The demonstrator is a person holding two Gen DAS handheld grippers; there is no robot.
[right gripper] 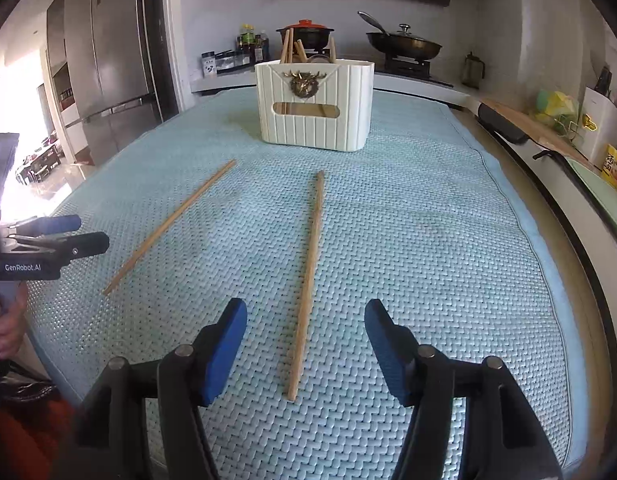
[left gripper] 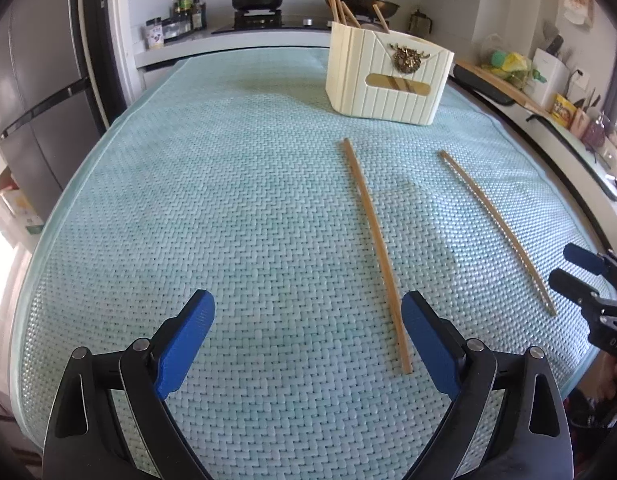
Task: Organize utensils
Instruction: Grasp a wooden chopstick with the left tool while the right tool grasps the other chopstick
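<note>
My left gripper gapes empty, one chopstick touching its right finger. My right gripper stands open astride another chopstick, pads clear; the holder sits ahead.

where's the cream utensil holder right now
The cream utensil holder stands upright at the far end of the blue woven mat, centre in the right wrist view, beyond two loose chopsticks and in front of the stove counter.

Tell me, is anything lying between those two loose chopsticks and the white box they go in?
Nothing visible. Both chopsticks lie on bare mat, with only open weave up to the box. The right gripper, open, hangs over the nearer stick's end.
</note>
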